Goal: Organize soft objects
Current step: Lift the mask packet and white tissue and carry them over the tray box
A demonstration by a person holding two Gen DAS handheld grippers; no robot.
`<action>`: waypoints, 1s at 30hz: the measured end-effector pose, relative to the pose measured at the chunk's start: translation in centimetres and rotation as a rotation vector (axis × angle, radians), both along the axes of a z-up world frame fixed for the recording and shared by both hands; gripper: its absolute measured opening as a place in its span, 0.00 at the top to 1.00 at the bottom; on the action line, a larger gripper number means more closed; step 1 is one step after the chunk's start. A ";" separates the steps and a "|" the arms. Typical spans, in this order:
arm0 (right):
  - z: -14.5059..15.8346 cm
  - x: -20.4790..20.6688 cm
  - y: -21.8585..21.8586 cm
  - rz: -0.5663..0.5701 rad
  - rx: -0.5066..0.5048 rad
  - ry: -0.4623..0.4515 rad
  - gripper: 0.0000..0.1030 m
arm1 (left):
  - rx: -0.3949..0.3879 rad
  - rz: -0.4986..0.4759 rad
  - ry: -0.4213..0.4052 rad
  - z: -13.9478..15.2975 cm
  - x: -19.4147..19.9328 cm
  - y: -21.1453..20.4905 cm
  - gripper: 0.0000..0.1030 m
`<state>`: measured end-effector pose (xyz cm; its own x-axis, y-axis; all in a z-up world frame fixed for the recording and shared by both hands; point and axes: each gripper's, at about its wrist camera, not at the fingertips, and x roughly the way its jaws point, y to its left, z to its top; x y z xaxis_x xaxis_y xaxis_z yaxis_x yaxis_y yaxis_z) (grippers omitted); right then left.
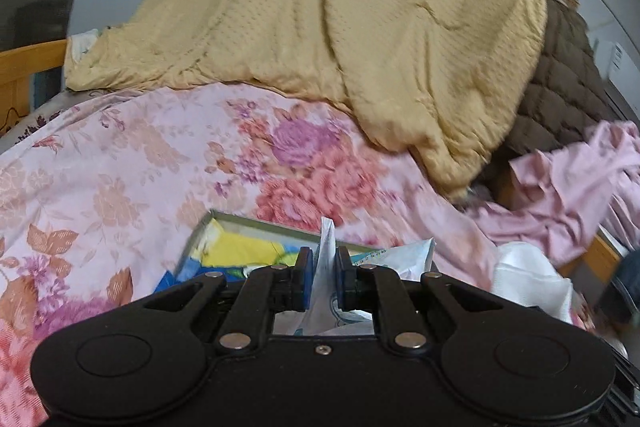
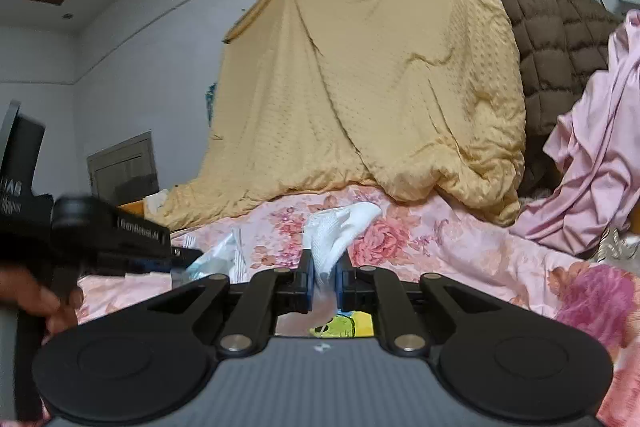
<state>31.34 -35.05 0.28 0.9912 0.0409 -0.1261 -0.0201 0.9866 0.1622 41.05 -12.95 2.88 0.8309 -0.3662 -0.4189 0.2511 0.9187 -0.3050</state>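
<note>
The left gripper [image 1: 322, 277] has its fingers [image 1: 304, 279] drawn nearly together on a pale, printed cloth [image 1: 326, 267], a thin fold of which stands up between the blue pads and trails off to the right and below. The right gripper [image 2: 323, 283] is likewise almost closed, pinching a white textured cloth [image 2: 336, 231] whose free end rises ahead of the fingers and flops over the bed. In the right wrist view the left gripper appears at the left edge, borne by a hand [image 2: 36, 303], with the pale cloth hanging from its tip; whether the two pieces are joined cannot be told. Directly under both grippers lies an open box [image 1: 280, 227] holding yellow and blue fabric, resting on the floral bedspread [image 1: 120, 167]. Beyond, a yellow quilt [image 1: 360, 27] hangs down onto the bed, a brown quilted cover [image 1: 568, 79] sits behind it, and a pink garment [image 1: 568, 195] lies crumpled at the right. Assessment: the task appears to be at an early or middle stage. Some fabric is already in the box, two cloths are in hand and not yet folded or placed, and the pink garment remains loose.
</note>
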 end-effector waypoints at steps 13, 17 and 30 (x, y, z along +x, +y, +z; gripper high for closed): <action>-3.2 5.3 -1.4 -0.057 0.061 0.155 0.88 | 0.041 0.033 0.100 -5.6 3.1 -0.5 0.88; -3.5 5.8 -1.5 -0.069 0.050 0.203 0.83 | 0.040 0.050 0.116 -6.0 3.6 -0.5 0.88; -4.2 6.4 -2.8 -0.097 0.084 0.269 0.79 | 0.055 0.051 0.128 -6.5 3.5 -2.0 0.85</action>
